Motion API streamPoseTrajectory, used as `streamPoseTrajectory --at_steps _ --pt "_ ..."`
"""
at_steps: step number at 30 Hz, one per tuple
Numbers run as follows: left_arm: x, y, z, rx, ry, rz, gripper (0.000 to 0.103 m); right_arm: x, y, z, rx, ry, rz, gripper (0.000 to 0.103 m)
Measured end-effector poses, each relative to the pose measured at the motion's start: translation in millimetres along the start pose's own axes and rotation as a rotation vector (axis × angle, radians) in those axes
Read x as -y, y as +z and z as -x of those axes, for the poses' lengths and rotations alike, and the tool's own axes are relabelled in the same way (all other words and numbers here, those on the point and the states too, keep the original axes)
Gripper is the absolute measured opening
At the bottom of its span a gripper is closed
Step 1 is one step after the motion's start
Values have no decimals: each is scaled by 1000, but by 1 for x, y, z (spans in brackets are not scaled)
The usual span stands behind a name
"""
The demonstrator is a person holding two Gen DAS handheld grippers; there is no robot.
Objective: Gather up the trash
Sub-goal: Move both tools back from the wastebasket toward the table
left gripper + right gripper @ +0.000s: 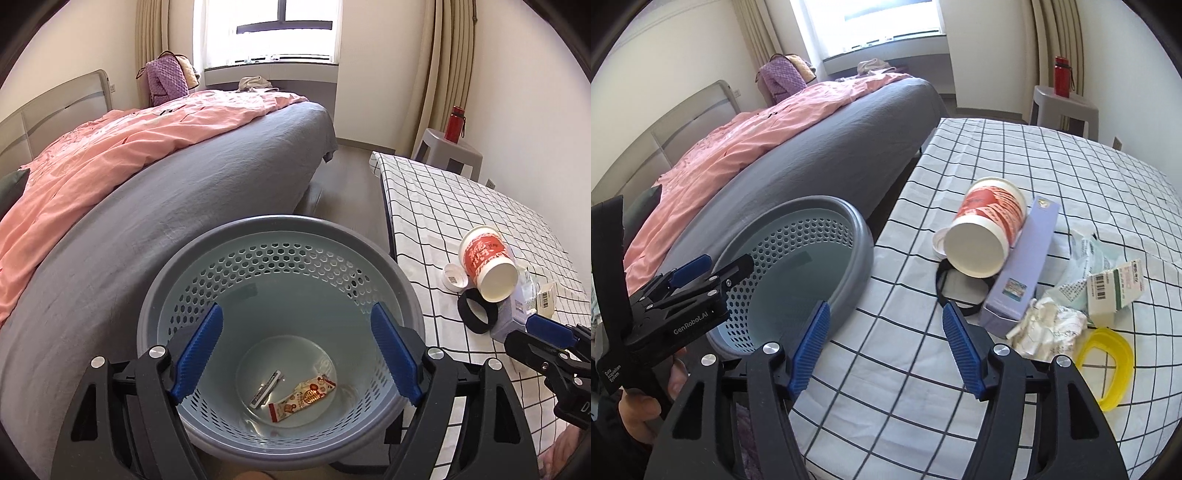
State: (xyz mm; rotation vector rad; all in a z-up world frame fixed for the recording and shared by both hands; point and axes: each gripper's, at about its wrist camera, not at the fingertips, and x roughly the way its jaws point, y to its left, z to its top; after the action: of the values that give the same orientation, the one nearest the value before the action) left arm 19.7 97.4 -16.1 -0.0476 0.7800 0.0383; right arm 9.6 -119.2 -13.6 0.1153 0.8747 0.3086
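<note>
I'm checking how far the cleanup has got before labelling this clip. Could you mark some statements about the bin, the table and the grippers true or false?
1. The trash bin already holds a snack wrapper. True.
2. The paper cup stands upright on the table. False: it lies on its side, open mouth toward the camera.
3. The right gripper is clamped on the purple box. False: its jaws are open with nothing between them.
4. A yellow ring lies on the checked tablecloth. True.
5. The left gripper holds crumpled paper. False: it is open and empty above the bin.
</note>
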Motion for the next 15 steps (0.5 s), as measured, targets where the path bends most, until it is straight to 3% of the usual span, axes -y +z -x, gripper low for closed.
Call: streamPoseTrajectory --at_steps 12,15 --pt "35 -4 4 -3 -77 -38 79 72 -24 32 5 -140 -122 62" --pt "47 -6 4 -5 -93 -56 79 88 -29 40 7 -185 -138 67"
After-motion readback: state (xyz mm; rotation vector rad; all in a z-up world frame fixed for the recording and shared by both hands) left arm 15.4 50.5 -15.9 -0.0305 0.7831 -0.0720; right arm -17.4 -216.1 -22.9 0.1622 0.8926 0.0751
